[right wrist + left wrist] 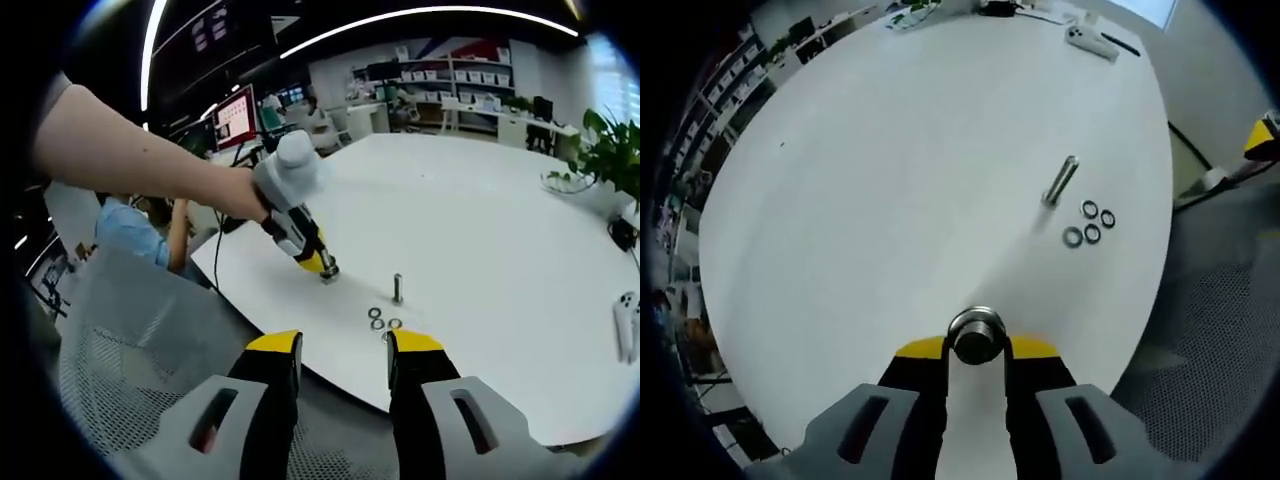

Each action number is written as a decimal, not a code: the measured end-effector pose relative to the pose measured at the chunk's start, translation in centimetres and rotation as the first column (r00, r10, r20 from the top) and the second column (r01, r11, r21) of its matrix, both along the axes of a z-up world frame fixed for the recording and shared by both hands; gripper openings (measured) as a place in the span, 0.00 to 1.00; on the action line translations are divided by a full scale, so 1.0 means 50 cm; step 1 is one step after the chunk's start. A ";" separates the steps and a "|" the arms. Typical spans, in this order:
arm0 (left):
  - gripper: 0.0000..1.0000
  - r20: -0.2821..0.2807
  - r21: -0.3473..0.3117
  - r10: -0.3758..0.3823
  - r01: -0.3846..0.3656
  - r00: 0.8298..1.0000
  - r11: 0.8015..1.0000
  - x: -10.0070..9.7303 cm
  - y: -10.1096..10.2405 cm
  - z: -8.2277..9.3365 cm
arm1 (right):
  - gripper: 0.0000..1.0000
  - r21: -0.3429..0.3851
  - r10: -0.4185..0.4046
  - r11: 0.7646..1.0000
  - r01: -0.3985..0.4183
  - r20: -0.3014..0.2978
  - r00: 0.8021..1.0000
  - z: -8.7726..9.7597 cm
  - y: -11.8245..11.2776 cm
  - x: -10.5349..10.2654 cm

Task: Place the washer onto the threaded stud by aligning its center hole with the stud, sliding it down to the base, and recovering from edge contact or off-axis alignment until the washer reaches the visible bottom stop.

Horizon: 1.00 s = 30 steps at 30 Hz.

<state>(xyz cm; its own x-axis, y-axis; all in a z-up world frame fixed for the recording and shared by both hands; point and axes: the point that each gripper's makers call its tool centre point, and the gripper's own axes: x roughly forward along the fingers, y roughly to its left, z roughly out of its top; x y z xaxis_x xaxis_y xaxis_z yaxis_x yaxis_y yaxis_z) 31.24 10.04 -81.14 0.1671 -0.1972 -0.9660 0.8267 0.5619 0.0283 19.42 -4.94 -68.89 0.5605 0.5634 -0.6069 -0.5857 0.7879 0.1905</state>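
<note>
Four washers [1089,222] lie beyond left gripper [977,350].

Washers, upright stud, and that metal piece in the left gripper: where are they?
washers [1090,223]: left gripper view, middle of the cluster.
upright stud [1060,181]: left gripper view, mid-shaft.
metal piece [976,334]: left gripper view, its round end.

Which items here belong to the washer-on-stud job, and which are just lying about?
Job: left hand-held gripper shut on a metal nut; threaded stud standing on the table; four washers beside it; right hand-held gripper, open.

Lying about: white controller, potted plant, mesh chair.
</note>
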 end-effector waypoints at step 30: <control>0.33 0.145 -0.203 0.261 -0.230 0.954 0.952 -0.009 0.042 0.071 | 0.35 0.003 0.019 1.000 -0.019 0.006 1.000 0.002 0.005 -0.002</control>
<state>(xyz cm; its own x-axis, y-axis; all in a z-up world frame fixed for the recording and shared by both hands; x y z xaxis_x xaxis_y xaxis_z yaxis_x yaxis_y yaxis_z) 30.79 12.15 -77.59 0.3893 -0.2989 -0.8713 0.6543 0.7555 0.0332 19.34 -4.68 -68.78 0.5533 0.5761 -0.6016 -0.6021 0.7757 0.1891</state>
